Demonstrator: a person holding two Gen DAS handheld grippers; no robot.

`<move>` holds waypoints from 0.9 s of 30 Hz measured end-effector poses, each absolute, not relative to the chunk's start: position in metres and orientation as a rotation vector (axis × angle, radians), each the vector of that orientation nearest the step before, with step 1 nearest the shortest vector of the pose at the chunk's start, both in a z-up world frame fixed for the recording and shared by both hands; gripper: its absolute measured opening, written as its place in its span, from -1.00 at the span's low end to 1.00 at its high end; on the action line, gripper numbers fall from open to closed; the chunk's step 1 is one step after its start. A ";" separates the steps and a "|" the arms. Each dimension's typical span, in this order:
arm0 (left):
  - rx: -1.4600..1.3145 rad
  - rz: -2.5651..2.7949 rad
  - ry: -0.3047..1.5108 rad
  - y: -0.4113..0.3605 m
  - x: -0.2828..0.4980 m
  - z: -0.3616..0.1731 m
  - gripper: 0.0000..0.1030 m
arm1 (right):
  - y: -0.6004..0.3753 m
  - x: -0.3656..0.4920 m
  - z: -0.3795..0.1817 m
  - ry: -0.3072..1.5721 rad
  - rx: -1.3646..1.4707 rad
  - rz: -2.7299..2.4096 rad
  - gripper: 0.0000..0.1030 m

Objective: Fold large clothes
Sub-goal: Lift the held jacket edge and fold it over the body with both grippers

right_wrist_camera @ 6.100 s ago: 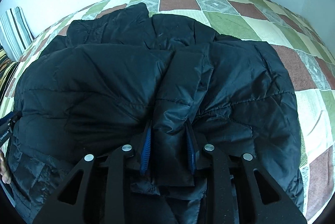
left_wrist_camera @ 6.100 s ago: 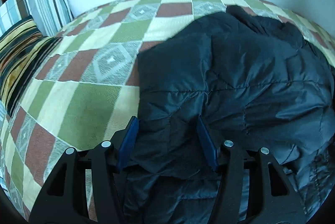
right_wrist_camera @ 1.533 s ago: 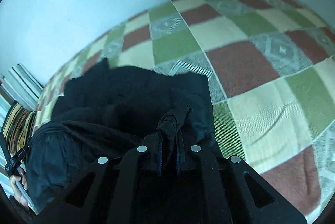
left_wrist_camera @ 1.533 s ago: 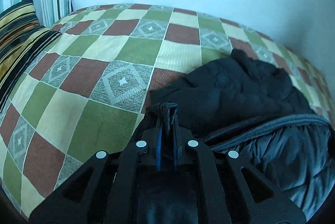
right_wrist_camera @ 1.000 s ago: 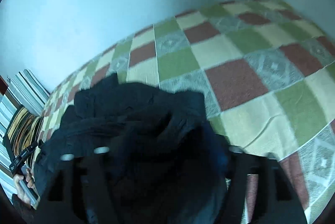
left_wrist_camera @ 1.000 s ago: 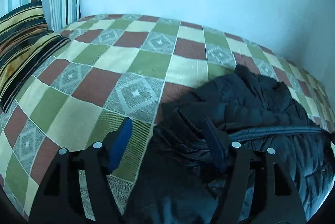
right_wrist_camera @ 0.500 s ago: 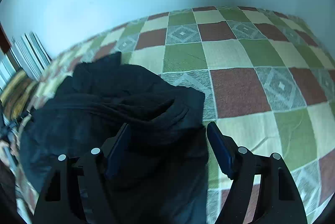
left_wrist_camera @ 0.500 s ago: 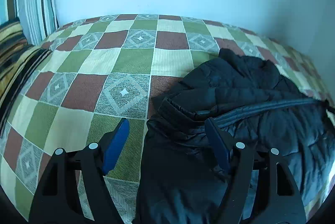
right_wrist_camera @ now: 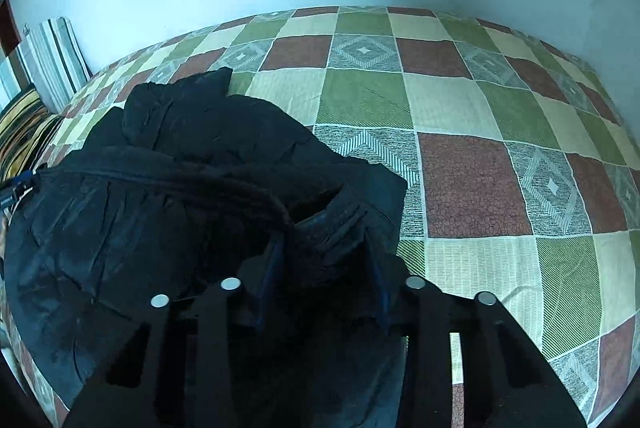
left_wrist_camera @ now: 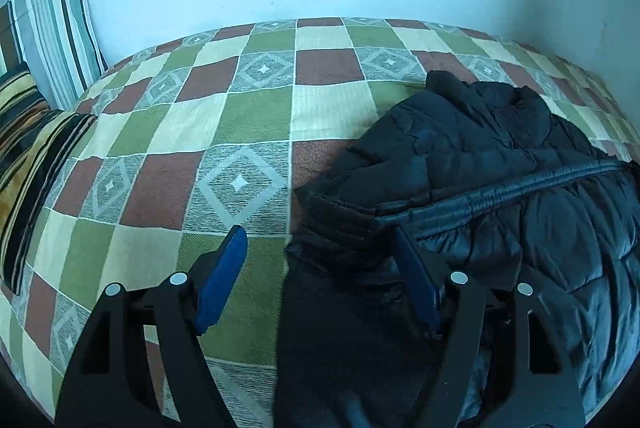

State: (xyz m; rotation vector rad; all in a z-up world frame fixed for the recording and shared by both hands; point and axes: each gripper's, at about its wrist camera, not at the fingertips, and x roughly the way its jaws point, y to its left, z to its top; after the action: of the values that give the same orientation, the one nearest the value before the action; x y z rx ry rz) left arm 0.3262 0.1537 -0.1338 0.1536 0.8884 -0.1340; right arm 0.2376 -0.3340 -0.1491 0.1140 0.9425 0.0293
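Note:
A black quilted jacket (left_wrist_camera: 500, 195) lies folded over on the checked bedspread (left_wrist_camera: 240, 131); its ribbed hem runs across the top of the fold. My left gripper (left_wrist_camera: 320, 248) is open, its jaws astride the jacket's left corner without gripping it. In the right wrist view the jacket (right_wrist_camera: 168, 195) fills the lower left. My right gripper (right_wrist_camera: 324, 260) is open, its jaws on either side of the jacket's right corner, where a cuff or pocket gapes.
Striped pillows (left_wrist_camera: 52, 39) lean against the wall at the bed's left end, also in the right wrist view (right_wrist_camera: 44, 67). A pale wall backs the bed. Bare bedspread (right_wrist_camera: 500, 167) stretches right of the jacket.
Both grippers were shut on the jacket's corners, carried them forward over the fold, then opened and let go. They have since drawn back slightly; the right gripper's jaws have narrowed a little.

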 end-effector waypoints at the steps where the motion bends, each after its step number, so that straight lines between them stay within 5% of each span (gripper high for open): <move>1: 0.173 -0.141 0.904 0.154 0.329 -0.136 0.45 | -0.334 0.237 -0.150 0.942 0.110 0.027 -0.32; 9: 0.255 -0.208 1.026 0.152 0.339 -0.170 0.48 | -0.328 0.236 -0.154 0.931 0.092 0.026 -0.49; 10: 0.237 -0.220 1.029 0.153 0.340 -0.172 0.40 | -0.328 0.236 -0.154 0.928 0.090 0.024 -0.51; 12: 0.178 -0.279 1.042 0.154 0.339 -0.174 -0.13 | -0.326 0.235 -0.154 0.919 0.085 0.020 -0.58; 17: 0.259 -0.238 1.011 0.140 0.332 -0.173 -0.72 | -0.317 0.229 -0.150 0.887 0.045 0.000 -0.69; 27: 0.294 -0.127 0.851 0.132 0.321 -0.130 -0.89 | -0.317 0.220 -0.121 0.796 0.049 -0.013 -0.74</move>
State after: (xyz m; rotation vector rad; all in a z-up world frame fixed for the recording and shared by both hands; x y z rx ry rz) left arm 0.3212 0.1319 -0.1301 0.2936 0.8509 -0.1266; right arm 0.2200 -0.3171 -0.1215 0.0493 0.7957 -0.0133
